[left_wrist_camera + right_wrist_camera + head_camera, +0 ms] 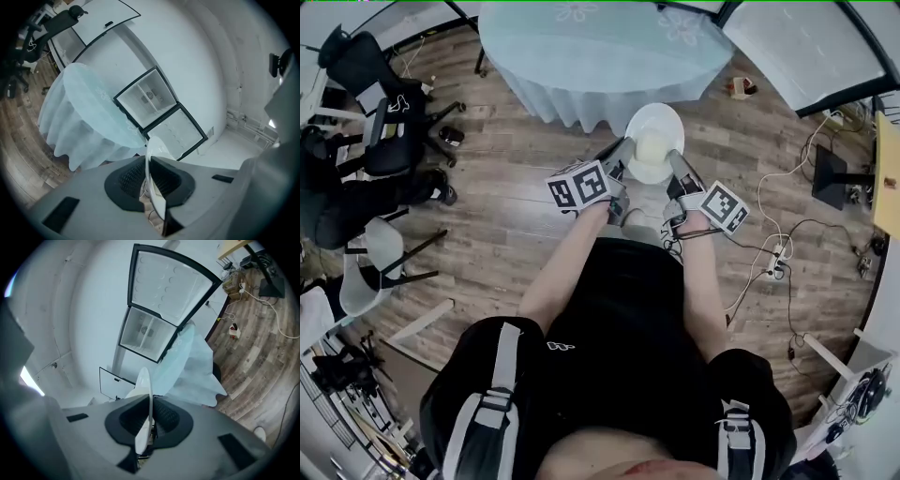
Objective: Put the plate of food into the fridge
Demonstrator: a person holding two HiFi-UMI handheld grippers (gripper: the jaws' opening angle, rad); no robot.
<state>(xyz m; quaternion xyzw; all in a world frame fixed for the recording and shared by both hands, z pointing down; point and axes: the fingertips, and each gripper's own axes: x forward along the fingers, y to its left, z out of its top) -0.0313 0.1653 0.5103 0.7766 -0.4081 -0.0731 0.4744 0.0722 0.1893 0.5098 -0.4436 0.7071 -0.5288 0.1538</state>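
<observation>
A white plate (654, 122) with a pale yellow food (650, 149) on it hangs over the wooden floor, just in front of the round table (600, 47). My left gripper (619, 169) is shut on its left rim and my right gripper (678, 169) on its right rim. In the left gripper view the plate (154, 154) shows edge-on, pinched by the left gripper (149, 180). The right gripper (150, 420) pinches the plate (144, 390) the same way. Beyond the table stands the fridge (149, 97), its door (176, 131) swung open. The right gripper view also shows the fridge (145, 333).
The table's light blue cloth (89, 103) hangs between me and the fridge. Black office chairs (384, 103) stand at the left. Cables and a power strip (776, 258) lie on the floor at the right, near a black stand (830, 173).
</observation>
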